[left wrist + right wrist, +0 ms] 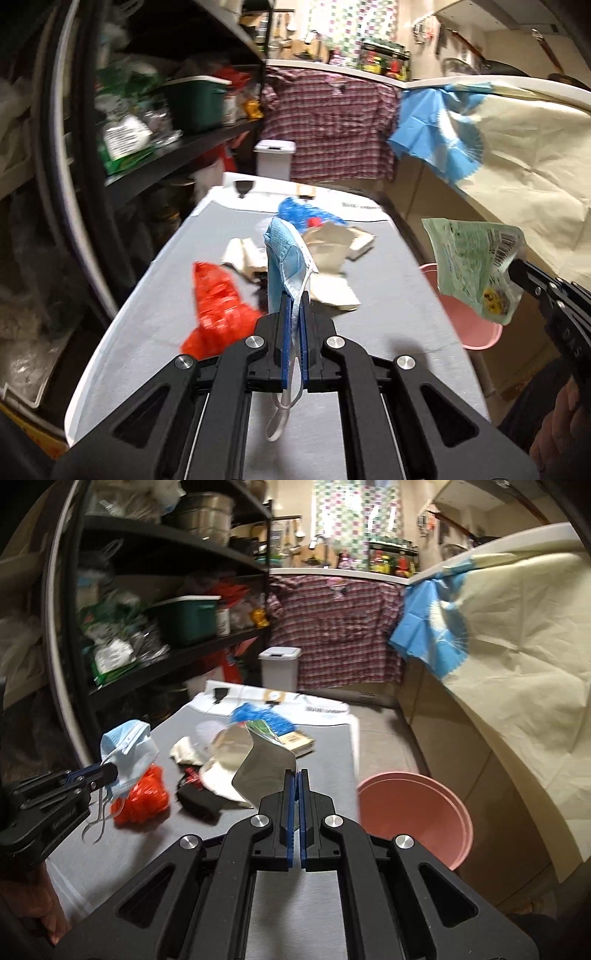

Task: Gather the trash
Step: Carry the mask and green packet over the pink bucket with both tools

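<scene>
Holding one piece of trash in each hand, the person is mid-collection with neither piece binned. Left gripper [293,295] is clamping a blue face mask [284,254]: jaws nearly closed, mask pinched between the pads, ear loop dangling below. Right gripper [296,775] is clamping a green foil pouch [476,266]; jaws are all but shut on a thin edge, and its silver inside is showing in the right wrist view. Both items are hanging clear above the grey table [388,295], not touching it.

Pink bin [413,812] is sitting just off the table's right edge, lower than the tabletop. Its inside is looking empty as far as the views show, so judging that little or nothing is deposited yet.

Still lying on the table: red crumpled plastic [214,302] near-left, beige paper and cardboard scraps [332,254] mid-table, a blue wrapper [303,212] at the far end, a dark item [195,801] beside the red plastic.

Judging progress as early: two pieces lifted, drop into the bin pending, then at least four more pickups.
</scene>
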The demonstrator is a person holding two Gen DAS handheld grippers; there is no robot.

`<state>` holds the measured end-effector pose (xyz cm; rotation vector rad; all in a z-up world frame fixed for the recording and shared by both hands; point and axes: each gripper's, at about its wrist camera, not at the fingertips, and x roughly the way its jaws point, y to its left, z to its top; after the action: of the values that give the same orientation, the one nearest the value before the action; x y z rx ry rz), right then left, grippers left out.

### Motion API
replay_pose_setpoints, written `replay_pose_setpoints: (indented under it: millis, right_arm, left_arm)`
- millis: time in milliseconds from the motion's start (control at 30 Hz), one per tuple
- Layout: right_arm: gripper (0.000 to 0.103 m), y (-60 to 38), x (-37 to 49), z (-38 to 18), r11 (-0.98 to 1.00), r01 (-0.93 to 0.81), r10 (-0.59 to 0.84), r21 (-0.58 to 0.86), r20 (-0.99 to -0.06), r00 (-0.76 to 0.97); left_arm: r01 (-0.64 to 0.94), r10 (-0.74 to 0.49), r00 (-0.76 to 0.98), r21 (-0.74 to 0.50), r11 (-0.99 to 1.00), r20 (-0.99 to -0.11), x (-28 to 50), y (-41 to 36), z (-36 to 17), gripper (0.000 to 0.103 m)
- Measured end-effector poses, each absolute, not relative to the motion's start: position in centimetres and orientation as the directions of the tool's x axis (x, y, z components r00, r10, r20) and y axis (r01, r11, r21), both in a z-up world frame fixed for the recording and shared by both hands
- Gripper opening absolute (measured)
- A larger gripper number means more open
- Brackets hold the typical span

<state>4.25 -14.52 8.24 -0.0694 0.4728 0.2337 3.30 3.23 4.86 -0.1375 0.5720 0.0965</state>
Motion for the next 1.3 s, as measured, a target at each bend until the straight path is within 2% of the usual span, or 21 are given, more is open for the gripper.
replay_pose_setpoints:
  millis: [567,1300]
  right_arm:
    - [0.002,-25.9,10.3,9.6,0.999,0.027,-0.009,0.034,-0.446,0.895]
    - [0.002,-31.9,17.6,5.0,0.987,0.139,-0.071,0.086,-0.542,0.838]
  left_arm:
    - [0.100,-0.141,0.833,-0.105,0.989,-0.535,9.3,-5.6,7.0,0.004]
    - [0.318,-0.344,0.731,-0.151,0.936,-0.590,19.8,-15.4,3.3,0.004]
